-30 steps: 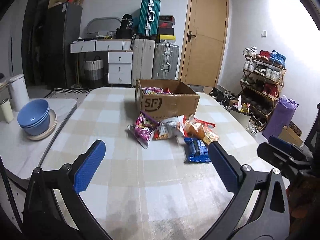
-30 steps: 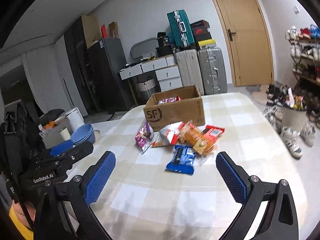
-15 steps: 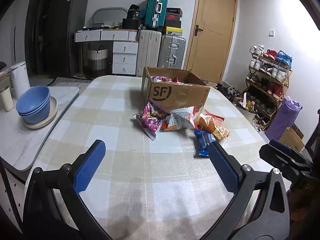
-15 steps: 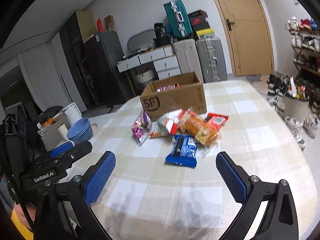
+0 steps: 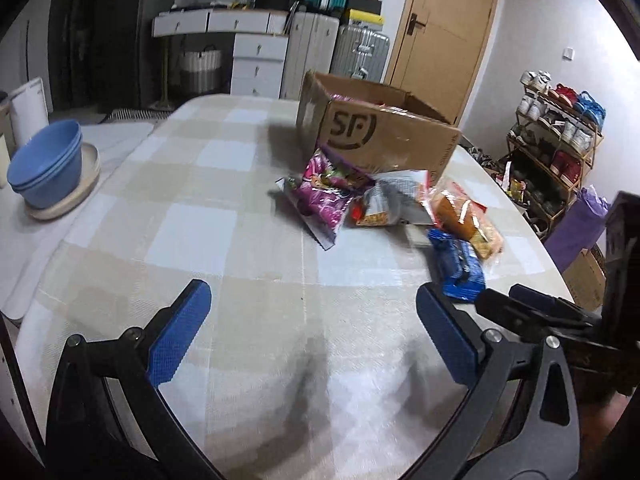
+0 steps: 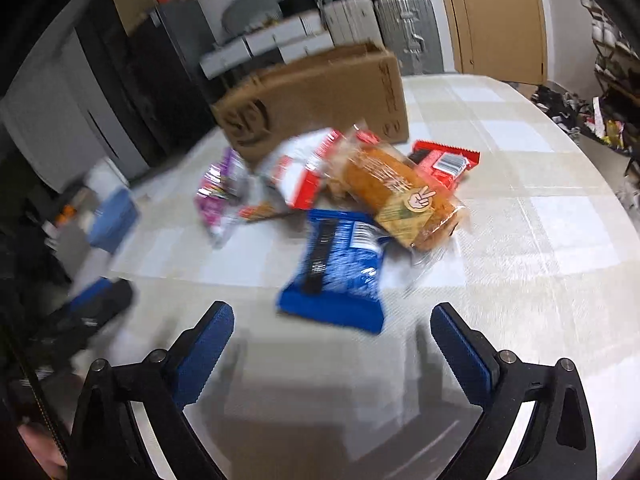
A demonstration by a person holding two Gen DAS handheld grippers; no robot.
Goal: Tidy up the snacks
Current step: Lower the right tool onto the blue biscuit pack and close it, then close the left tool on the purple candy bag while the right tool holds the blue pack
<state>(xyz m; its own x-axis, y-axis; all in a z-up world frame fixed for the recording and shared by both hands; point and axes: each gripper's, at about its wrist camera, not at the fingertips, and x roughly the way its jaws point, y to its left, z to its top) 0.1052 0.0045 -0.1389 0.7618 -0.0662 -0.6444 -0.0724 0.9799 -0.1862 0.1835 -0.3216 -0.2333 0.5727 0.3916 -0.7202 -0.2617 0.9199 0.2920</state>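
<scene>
The right gripper is reaching down toward the snack pile with its jaws wide apart but starting to narrow, and nothing is sitting between the blue pads yet. Straight ahead of it, just past the fingertips, the blue packet is lying flat on the checked tablecloth. The packet's long axis is running roughly away from the gripper, tilted a little to the right at the far end, so the two pads are lining up across its narrow width, which looks to me like the easy way to take it.

The left gripper is hanging over bare cloth with its jaws spread and empty. From its side the same blue packet is lying off to the right, near its right finger, while the purple packet is sitting farther ahead. So the right hand is the nearer one for the blue packet.

Behind the blue packet, the orange bread pack is overlapping its far corner, with a red wrapper and a red-and-white bag beyond. The cardboard box is standing at the back of the pile, open on top, where I would guess the snacks are going.
</scene>
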